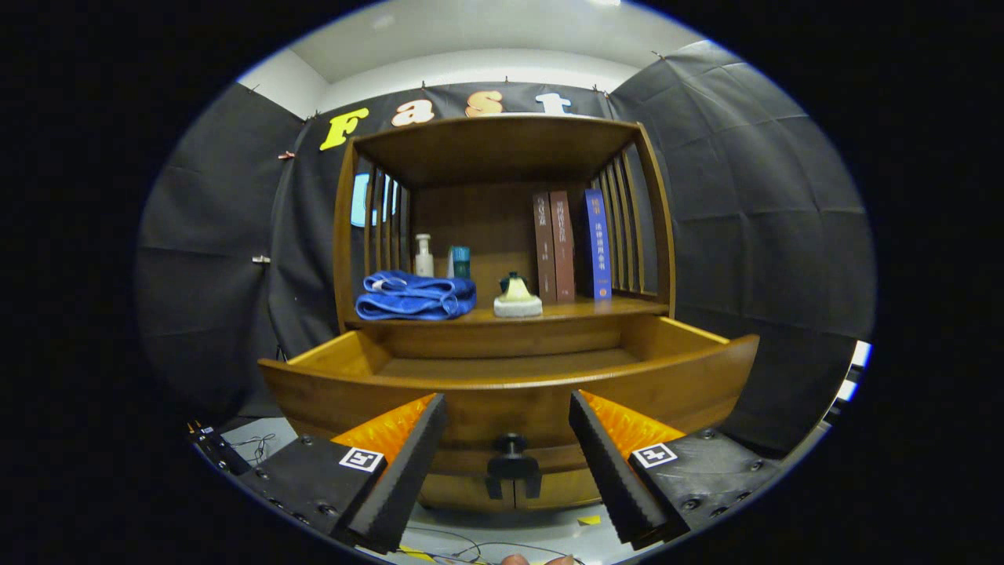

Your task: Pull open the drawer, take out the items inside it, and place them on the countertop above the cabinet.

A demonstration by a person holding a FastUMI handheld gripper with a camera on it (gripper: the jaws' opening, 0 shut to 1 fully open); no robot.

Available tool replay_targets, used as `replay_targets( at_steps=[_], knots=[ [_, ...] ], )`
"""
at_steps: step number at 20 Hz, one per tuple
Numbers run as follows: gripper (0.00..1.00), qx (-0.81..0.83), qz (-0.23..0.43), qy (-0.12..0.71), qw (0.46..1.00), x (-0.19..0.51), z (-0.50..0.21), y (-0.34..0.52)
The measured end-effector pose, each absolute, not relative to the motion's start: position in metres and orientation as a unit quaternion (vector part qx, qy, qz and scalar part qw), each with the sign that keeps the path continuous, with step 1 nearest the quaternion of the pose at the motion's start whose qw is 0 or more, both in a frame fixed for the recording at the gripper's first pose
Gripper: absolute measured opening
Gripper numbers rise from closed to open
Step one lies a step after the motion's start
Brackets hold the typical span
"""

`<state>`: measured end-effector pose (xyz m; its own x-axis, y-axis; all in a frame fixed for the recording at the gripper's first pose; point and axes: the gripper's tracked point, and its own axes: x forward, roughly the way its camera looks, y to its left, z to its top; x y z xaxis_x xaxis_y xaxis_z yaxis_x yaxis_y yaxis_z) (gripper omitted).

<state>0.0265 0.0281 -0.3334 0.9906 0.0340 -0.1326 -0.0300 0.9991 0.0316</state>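
The hand-held gripper (508, 412) is level, its two fingers (408, 455) spread wide apart with nothing between them, one at seven o'clock, the other at five o'clock.

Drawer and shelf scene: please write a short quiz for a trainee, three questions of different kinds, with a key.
1. True or false: the drawer is pulled open.
2. What lies beside the folded blue towel on the countertop? A) sponge B) cup C) plate
3. Fill in: the knob sits between the open fingers of the ____.

Key: 1 true; 2 A, the sponge; 3 gripper.
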Motion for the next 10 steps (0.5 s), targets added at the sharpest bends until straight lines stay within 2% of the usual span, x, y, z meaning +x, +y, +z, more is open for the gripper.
replay_targets(
  at_steps=[6, 10],
  knots=[
    [0.99, 0.023, 0.014, 0.095, 0.995, 0.052, -0.361, 0.032],
    [0.99, 0.011, 0.014, 0.070, 0.997, 0.050, -0.354, 0.036]
  ],
)
